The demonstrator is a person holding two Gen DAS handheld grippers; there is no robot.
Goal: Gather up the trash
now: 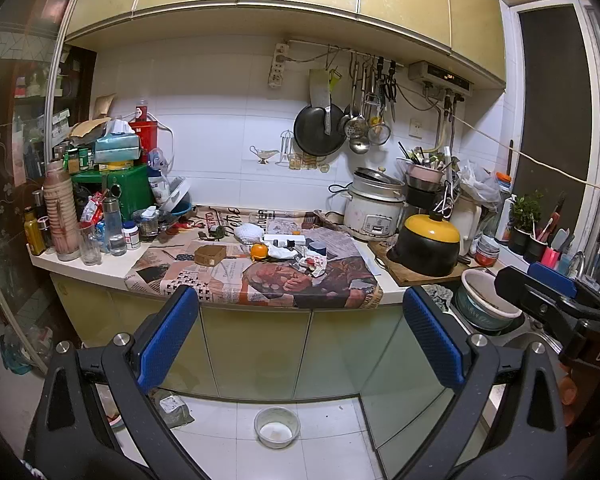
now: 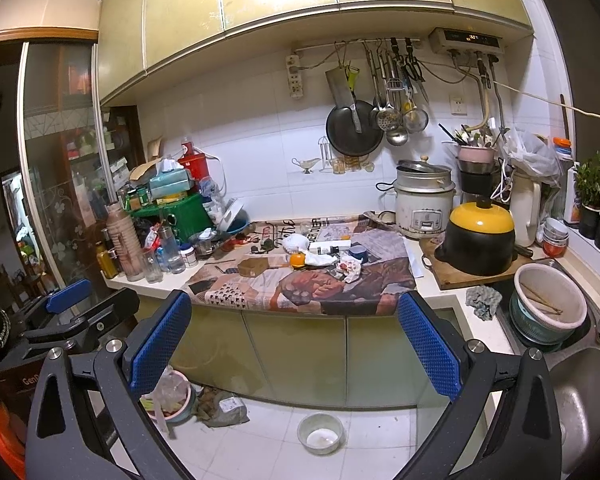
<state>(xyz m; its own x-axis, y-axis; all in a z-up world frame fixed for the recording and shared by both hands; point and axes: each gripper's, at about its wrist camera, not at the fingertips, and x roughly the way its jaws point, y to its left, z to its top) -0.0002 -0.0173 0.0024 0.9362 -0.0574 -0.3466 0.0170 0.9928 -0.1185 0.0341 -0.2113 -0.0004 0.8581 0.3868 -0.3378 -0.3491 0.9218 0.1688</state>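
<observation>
Trash lies on the newspaper-covered counter (image 1: 260,280): a small cardboard box (image 1: 209,255), an orange peel (image 1: 258,251), a crumpled white tissue (image 1: 283,253), a crumpled wrapper (image 1: 315,263) and a white flat box (image 1: 285,237). The same items show in the right wrist view: cardboard box (image 2: 253,266), orange peel (image 2: 297,259), wrapper (image 2: 350,268). My left gripper (image 1: 300,336) is open and empty, in front of the counter and below its edge. My right gripper (image 2: 294,336) is open and empty, also held back from the counter. It shows at the right of the left wrist view (image 1: 548,292).
A black pot with yellow lid (image 1: 428,244) sits on a cutting board beside a rice cooker (image 1: 374,210). Bottles and jars (image 1: 96,232) crowd the counter's left. A sink with a bowl (image 2: 550,304) is right. A small bowl (image 1: 277,427) and a basin of scraps (image 2: 172,394) stand on the floor.
</observation>
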